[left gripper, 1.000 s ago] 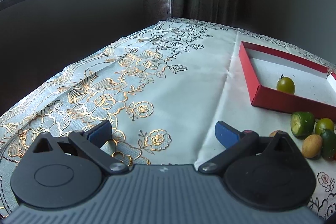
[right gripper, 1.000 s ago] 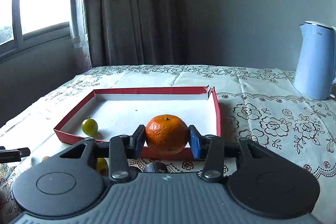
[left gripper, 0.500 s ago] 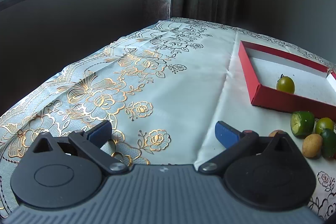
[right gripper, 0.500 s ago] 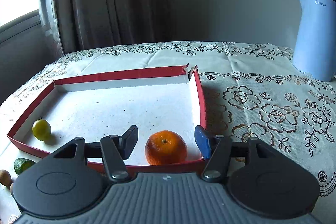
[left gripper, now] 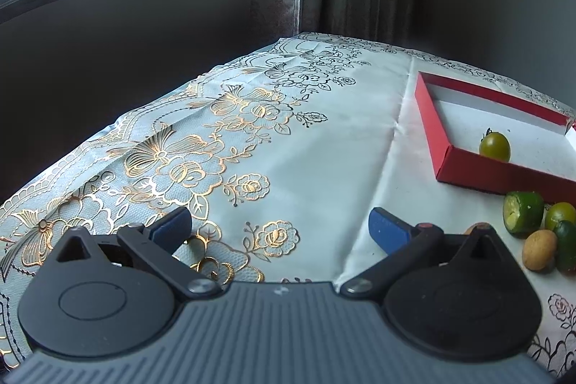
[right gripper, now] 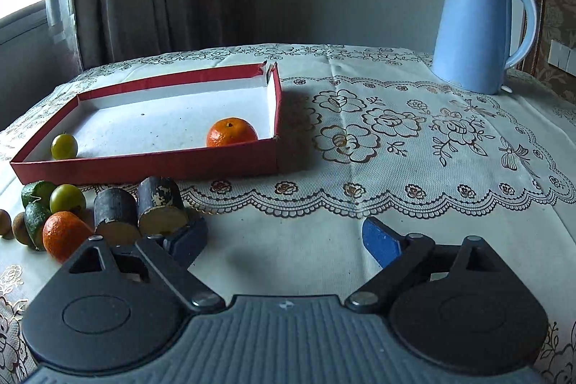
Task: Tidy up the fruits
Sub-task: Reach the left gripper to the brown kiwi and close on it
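Left gripper (left gripper: 279, 227): grey ribbed housing with a small pale mark at the centre of its front edge. Two black teardrop plates, each with a moulded circle and a triangular cut-out. Black linkage arms on silver pivot screws. Blue pads on the fingers (left gripper: 387, 230); a small reddish dot by the right-hand pad.

Right gripper (right gripper: 284, 242): same build, with grey ribbed housing, black plates, silver screws and blue pads. The left-hand pad looks darker, possibly shadowed.

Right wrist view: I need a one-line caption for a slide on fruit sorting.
Open right claw backs off empty; one orange and a green fruit sit in the red tray.
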The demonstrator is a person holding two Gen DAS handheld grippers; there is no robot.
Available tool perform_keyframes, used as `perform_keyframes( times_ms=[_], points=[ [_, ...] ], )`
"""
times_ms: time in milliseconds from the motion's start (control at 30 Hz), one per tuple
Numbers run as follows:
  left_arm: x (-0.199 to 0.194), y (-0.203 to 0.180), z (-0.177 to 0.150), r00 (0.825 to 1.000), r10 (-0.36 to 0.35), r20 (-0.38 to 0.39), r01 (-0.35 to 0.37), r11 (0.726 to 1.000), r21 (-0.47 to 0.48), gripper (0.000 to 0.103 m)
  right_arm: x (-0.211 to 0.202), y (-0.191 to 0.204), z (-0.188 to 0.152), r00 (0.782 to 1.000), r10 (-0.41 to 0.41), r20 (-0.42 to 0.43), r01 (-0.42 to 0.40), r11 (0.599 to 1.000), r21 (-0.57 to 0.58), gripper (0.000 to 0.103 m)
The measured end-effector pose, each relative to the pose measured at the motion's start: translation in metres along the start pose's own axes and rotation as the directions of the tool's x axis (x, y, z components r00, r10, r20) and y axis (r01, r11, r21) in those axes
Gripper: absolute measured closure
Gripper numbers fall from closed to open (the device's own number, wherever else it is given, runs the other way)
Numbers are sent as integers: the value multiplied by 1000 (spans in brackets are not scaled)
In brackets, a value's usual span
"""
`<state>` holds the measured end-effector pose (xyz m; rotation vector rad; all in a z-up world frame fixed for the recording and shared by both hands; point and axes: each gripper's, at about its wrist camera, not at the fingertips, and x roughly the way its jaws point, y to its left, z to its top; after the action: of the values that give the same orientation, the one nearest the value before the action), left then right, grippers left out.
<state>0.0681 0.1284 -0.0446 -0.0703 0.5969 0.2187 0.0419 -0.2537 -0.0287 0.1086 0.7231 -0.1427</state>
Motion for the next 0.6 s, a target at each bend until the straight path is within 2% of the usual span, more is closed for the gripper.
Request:
perform_keyframes(
  times_ms=[167, 267, 333, 467, 600],
  points=[
    [-1, -1, 0, 999, -41, 5, 41, 999, 17, 0, 0, 6, -2, 999, -40, -3, 40, 999, -34, 1],
    [-9, -8, -2, 998, -38, 49, 36, 998, 45, 0, 0, 2, -2, 1000, -25, -12, 24, 1000, -11, 0],
    [-16, -16, -3, 995, -53, 80, 47, 996, 73, 0, 0, 2, -2, 1000, -22, -13, 22, 1000, -10, 0],
    [-31, -42, -5, 985, -137, 102, 122, 982, 142, 0, 0, 2, -2, 1000, -20, -13, 20, 1000, -9, 0],
    [-33, -67, -6, 983, -154, 101, 132, 971, 197, 0, 0, 2, -2, 1000, -20, -13, 19, 1000, -9, 0]
  ],
)
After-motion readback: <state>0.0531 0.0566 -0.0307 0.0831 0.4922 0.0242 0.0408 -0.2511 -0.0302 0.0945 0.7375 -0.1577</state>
